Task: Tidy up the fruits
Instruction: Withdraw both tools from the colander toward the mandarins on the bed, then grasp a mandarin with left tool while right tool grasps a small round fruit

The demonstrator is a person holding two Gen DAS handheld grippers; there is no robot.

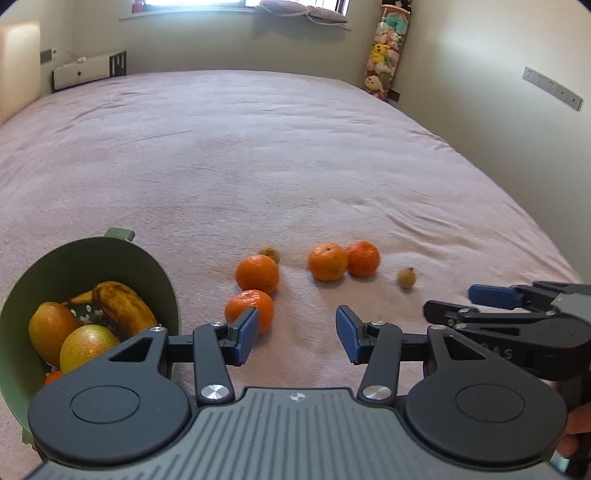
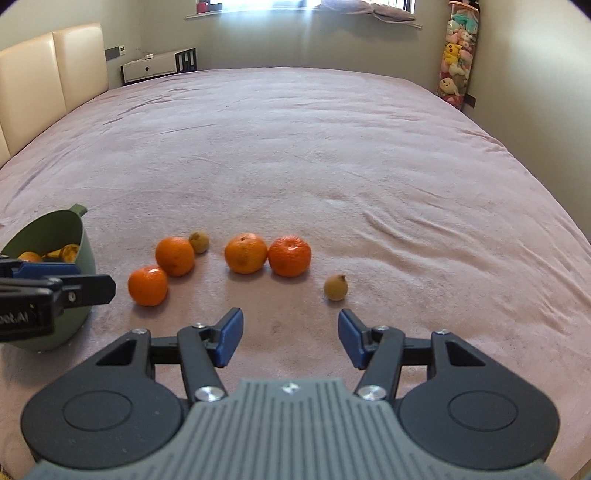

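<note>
Fruits lie ahead of my left gripper point(image 1: 297, 334) and right gripper point(image 2: 290, 338), both spread wide and empty over the pink bedspread point(image 2: 332, 147). Four oranges point(image 2: 245, 253) and two small brown fruits point(image 2: 335, 287) sit loose. My green bowl point(image 1: 162, 280), at the left, holds a spotted banana point(image 1: 123, 306), two yellow-red fruits point(image 1: 50, 328) and something orange.

Pink bedspread point(image 2: 314, 147); cream headboard point(image 2: 48, 74); bright window point(image 2: 258, 5).
</note>
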